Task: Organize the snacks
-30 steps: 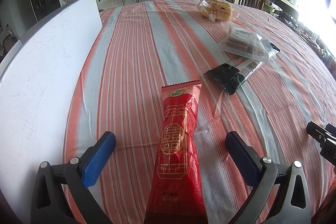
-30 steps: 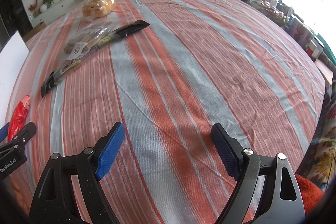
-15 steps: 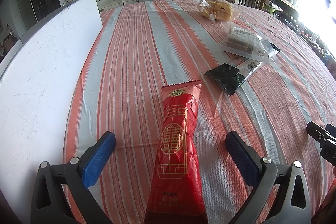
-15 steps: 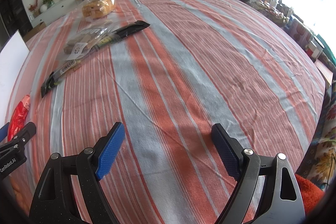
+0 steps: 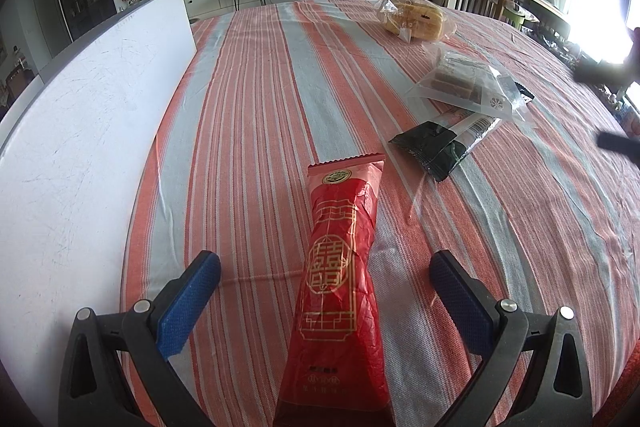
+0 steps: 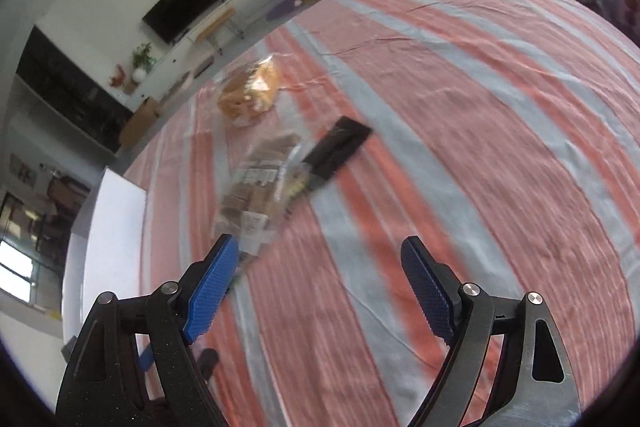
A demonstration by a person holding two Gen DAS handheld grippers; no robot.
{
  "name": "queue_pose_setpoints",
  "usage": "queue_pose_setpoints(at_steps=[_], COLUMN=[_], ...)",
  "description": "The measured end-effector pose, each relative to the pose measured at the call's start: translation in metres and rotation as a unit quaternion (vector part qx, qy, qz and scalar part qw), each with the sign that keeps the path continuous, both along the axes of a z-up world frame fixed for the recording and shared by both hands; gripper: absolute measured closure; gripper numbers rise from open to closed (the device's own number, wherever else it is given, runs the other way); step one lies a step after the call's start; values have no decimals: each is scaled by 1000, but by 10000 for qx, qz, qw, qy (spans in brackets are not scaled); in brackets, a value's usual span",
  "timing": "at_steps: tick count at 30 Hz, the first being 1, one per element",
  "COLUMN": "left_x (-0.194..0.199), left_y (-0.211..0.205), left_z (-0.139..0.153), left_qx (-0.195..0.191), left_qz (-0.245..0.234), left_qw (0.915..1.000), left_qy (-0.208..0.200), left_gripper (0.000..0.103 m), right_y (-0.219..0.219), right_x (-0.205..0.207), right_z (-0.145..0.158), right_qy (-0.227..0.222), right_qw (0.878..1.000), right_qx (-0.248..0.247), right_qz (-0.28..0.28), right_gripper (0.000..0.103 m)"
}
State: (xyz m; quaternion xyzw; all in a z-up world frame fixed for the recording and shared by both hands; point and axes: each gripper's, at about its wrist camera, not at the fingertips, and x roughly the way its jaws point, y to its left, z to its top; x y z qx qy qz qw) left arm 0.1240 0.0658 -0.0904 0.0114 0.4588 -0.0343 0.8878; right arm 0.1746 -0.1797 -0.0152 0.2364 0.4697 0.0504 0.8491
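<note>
Red snack packet (image 5: 340, 267) lies between the wide-apart left tongs (image 5: 324, 283).

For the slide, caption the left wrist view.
Open left gripper straddles a red snack packet on the striped tablecloth; three more snack bags lie beyond.

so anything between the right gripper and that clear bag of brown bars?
Nothing visible. The right gripper, open and empty, has only bare striped tablecloth before the clear bag of brown bars. The black packet lies partly under the bag's far side.
</note>
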Motion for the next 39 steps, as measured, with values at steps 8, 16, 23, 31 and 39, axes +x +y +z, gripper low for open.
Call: queue_pose_setpoints(at_steps=[8, 16, 23, 31, 39], left_x=[0, 1, 1, 2, 2], left_y=[0, 0, 0, 0, -1], left_z=[0, 0, 0, 0, 0], left_qx=[3, 3, 0, 6, 5], left_qz=[0, 0, 0, 4, 3], left_qw=[10000, 10000, 10000, 10000, 10000], left_qy=[-2, -2, -4, -6, -6], left_gripper=[0, 0, 0, 0, 0], right_y=[80, 112, 61, -27, -89], right_x=[88, 89, 29, -57, -112], right_z=[-37, -28, -9, -24, -24], right_qy=[1014, 523, -43, 159, -457], right_qw=[9898, 9704, 9901, 9890, 9975], right_qx=[-996, -2215, -924, 192, 85], right_qz=[101, 814, 1052, 1461, -526], right_gripper=[16, 42, 78, 79, 29])
